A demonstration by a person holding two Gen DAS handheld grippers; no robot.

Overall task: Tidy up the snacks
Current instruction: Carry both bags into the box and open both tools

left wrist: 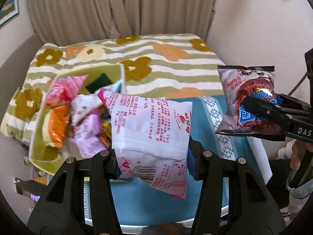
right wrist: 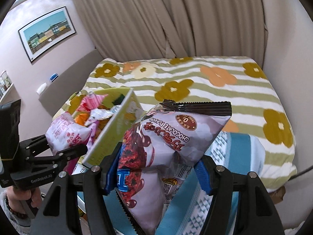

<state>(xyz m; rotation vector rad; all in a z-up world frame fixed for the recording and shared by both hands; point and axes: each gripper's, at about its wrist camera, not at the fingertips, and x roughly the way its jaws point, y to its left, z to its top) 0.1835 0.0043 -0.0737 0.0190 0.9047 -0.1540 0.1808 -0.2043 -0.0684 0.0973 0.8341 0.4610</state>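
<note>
Left claw (left wrist: 151,156): clamped on a white snack packet (left wrist: 150,129) with pink and red print, gripped near its lower end, barcode side facing the camera. The packet is held in the air, in front of and just right of a yellow-green box (left wrist: 42,150). Seen from the right wrist, the same claw (right wrist: 64,146) and white packet (right wrist: 64,132) sit just beside the box's near wall (right wrist: 115,127).

Right claw (right wrist: 156,168): clamped on a purple chocolate snack bag (right wrist: 176,137) — black crimped seal at the top, printing upside down. From the left wrist the claw (left wrist: 260,107) grips the purple bag (left wrist: 246,99) at its lower right, with the bag lifted clear above the blue patterned cloth (left wrist: 215,117).

Box contents: several packets heaped inside — a pink striped one (left wrist: 66,88), an orange one (left wrist: 57,125), a pale purple one (left wrist: 90,133).

Surroundings: the box rests at the edge of a bed with a green-striped flowered blanket (left wrist: 166,74); beige curtains (left wrist: 121,7) hang behind.
</note>
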